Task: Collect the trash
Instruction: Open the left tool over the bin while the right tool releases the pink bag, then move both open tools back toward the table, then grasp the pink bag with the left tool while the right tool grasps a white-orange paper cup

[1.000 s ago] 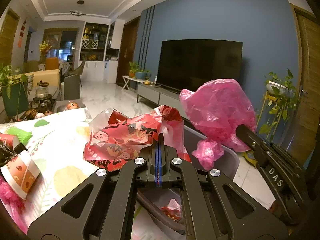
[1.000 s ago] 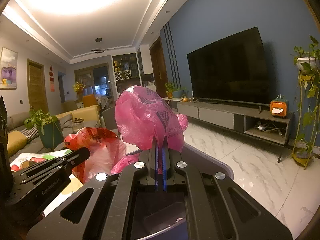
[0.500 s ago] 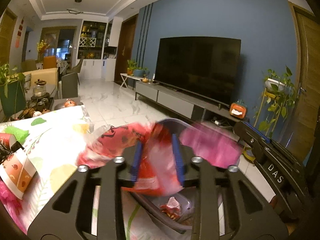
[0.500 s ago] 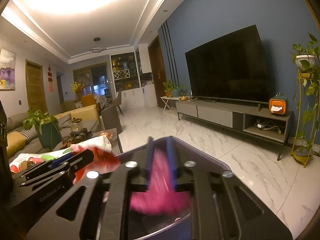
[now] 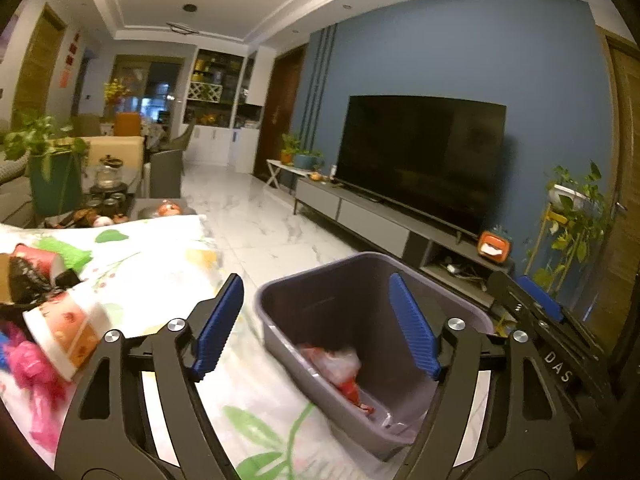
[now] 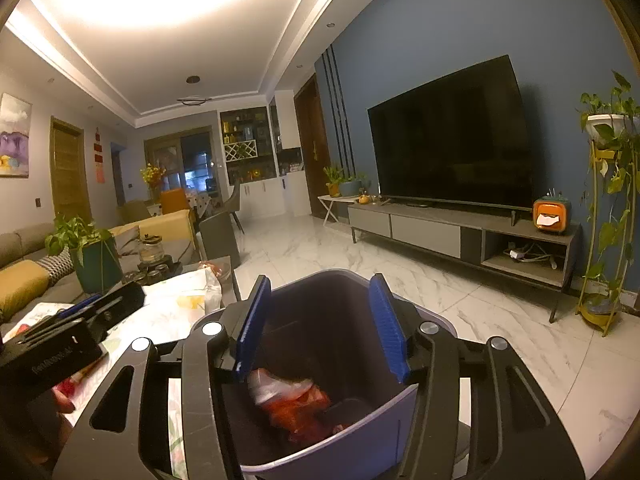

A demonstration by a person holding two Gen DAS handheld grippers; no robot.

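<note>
Red-and-white snack wrapper (image 5: 340,368) lies at the bottom of the grey trash bin (image 5: 320,280), crumpled, some clear plastic on it. From the right wrist view I see the same wrapper (image 6: 292,396) in the bin (image 6: 400,420), blurred. Bin stands on the floor just beside the table with the floral tablecloth (image 5: 160,272).

My left gripper (image 5: 316,328) hangs over the bin's near rim, blue pads spread wide, nothing between them. My right gripper (image 6: 320,324) is right above the bin mouth, pads also wide apart, empty.

More trash on the cloth at left: an orange-printed paper cup (image 5: 66,330) on its side, pink plastic (image 5: 28,364) next to it, a red cup (image 5: 40,260) further back.

Writing: "DAS" in white on the right gripper's body (image 5: 558,366) as seen from the left view. The lettering on the left gripper's body (image 6: 52,364) is too blurred to read.

Background: TV (image 6: 452,140) on the blue wall, orange tissue box (image 6: 551,216) on the console.
</note>
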